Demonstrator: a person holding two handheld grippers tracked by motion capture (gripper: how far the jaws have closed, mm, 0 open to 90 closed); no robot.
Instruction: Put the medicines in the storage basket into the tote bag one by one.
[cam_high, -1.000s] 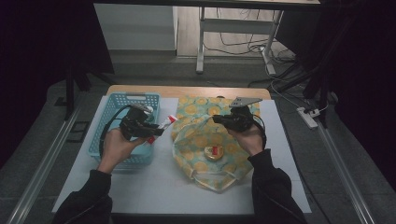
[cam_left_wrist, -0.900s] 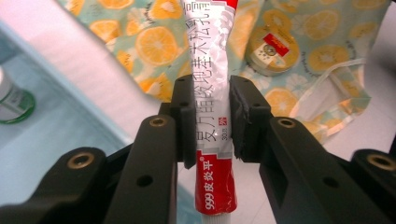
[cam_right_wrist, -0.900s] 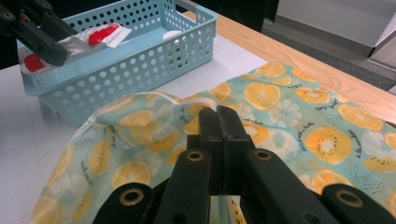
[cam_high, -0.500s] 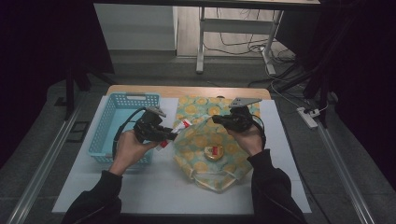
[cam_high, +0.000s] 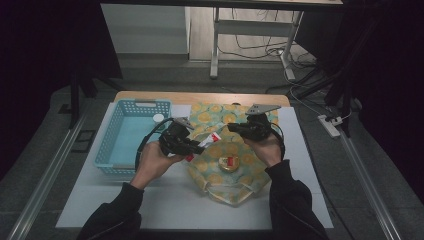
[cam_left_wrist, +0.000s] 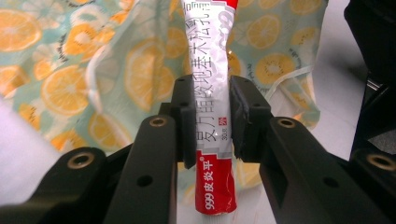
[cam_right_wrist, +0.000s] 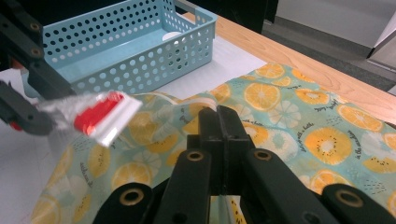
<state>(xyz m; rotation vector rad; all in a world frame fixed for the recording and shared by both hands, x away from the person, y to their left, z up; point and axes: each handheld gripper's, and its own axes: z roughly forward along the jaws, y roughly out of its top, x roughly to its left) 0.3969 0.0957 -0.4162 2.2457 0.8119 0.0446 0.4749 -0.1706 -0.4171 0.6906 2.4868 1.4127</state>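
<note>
Carried rightward since the earlier high-view frames, the ointment tube (cam_high: 204, 143) has left the spot over the blue basket (cam_high: 116, 145) and now hangs above the left edge of the orange-print bag (cam_high: 227, 172), at the centre of the high view. The left gripper (cam_high: 192, 146) is clamped on it: in the left gripper view the two black pads press on the white-and-red tube (cam_left_wrist: 212, 102) about midway along its length, with the red end below the pads and the long printed part running on past them toward the top of the frame. So the tube's long axis lies in line with the jaws, aimed up and to the right in the high view, toward the bag's raised fabric.

The right gripper (cam_high: 235, 129) has not shifted; it sits just right of the tube's far tip, its jaws together and pinching a fold of the bag's cloth (cam_right_wrist: 219, 109), as the right gripper view shows. In that view the tube's flat crimped end (cam_right_wrist: 105, 116) floats at middle left, near the lifted edge but apart from it.

My reading: the coming move depends on the tube's tip pointing at the opening held up by the right gripper, and the left hand is the one bearing it there. A small round tin (cam_high: 229, 163) lies on the bag, below and right of the tube.
</note>
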